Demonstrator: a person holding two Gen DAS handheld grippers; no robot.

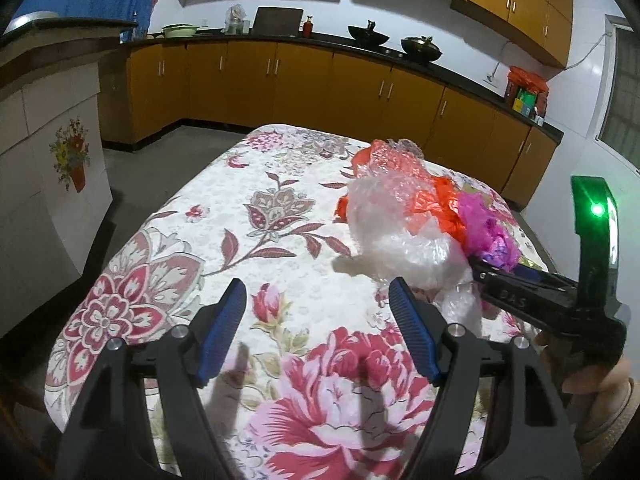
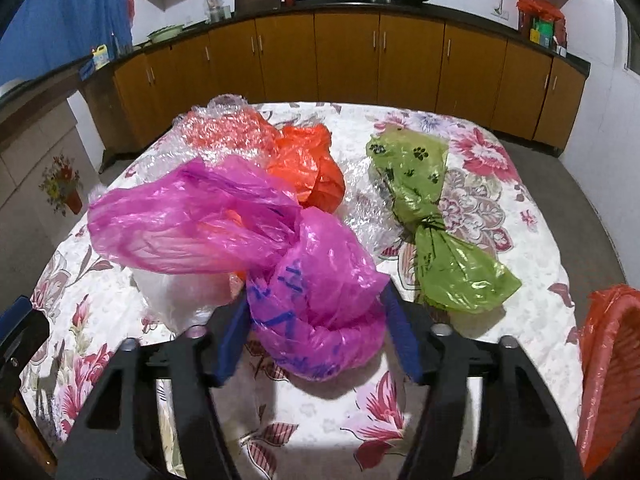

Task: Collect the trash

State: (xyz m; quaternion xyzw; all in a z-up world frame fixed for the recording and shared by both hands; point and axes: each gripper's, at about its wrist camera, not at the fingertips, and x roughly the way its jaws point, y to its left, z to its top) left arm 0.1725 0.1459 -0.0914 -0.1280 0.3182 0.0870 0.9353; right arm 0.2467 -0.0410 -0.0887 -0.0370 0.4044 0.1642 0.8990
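A pile of plastic trash lies on the floral table (image 1: pixel 280 248): a magenta bag (image 2: pixel 248 220), an orange bag (image 2: pixel 312 168), bubble wrap (image 2: pixel 224 124), a white bag (image 2: pixel 180 292) and a green paw-print bag (image 2: pixel 432 224). My right gripper (image 2: pixel 316 312) has its blue fingers around the magenta bag's lower bunch, which fills the gap between them. In the left wrist view the right gripper (image 1: pixel 492 272) reaches into the pile (image 1: pixel 408 216) from the right. My left gripper (image 1: pixel 318 300) is open and empty above the tablecloth, left of the pile.
An orange-lined bin (image 2: pixel 612 368) stands at the table's right edge. Wooden kitchen cabinets (image 2: pixel 348 56) with a dark counter run along the far wall. A white cabinet with a flower decal (image 1: pixel 52 168) stands to the left.
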